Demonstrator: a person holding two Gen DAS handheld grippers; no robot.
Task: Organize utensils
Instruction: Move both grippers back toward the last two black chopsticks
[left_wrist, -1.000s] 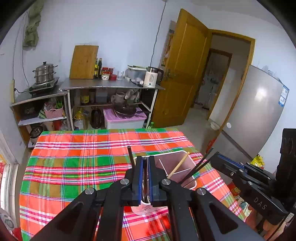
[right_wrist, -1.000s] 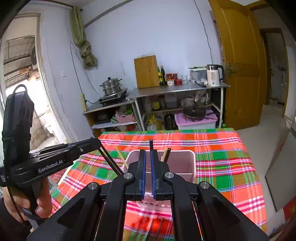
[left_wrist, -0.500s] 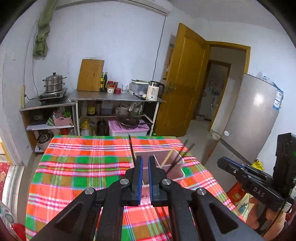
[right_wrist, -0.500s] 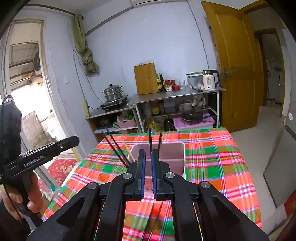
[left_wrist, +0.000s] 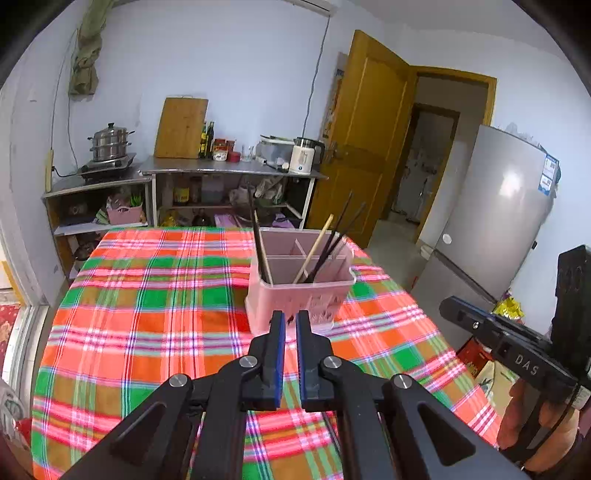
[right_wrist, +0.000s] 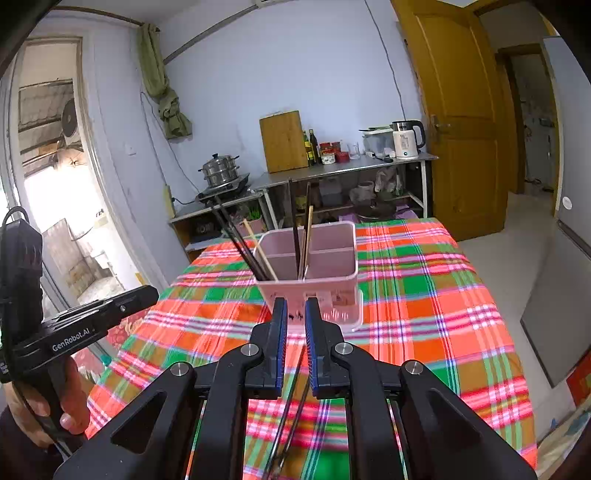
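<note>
Chopsticks (right_wrist: 291, 410) lie loose on the bench (right_wrist: 424, 332) cloth beneath my right gripper (right_wrist: 295, 314), whose jaws have just been opening, nothing between them. My left gripper (left_wrist: 290, 325) is clenched, empty. Just beyond both stands the pink holder (right_wrist: 314, 288), more chopsticks upright inside; open cloth surrounds it to every bench edge.

Left tool (left_wrist: 290, 325): black linkage arms wearing silver screws, blue pads; "GenRobot.AI" showing at nine o'clock.
Right tool (right_wrist: 295, 314): matching black, blue pads; "DAS" showing in white.
Cable: black, trailing.
</note>
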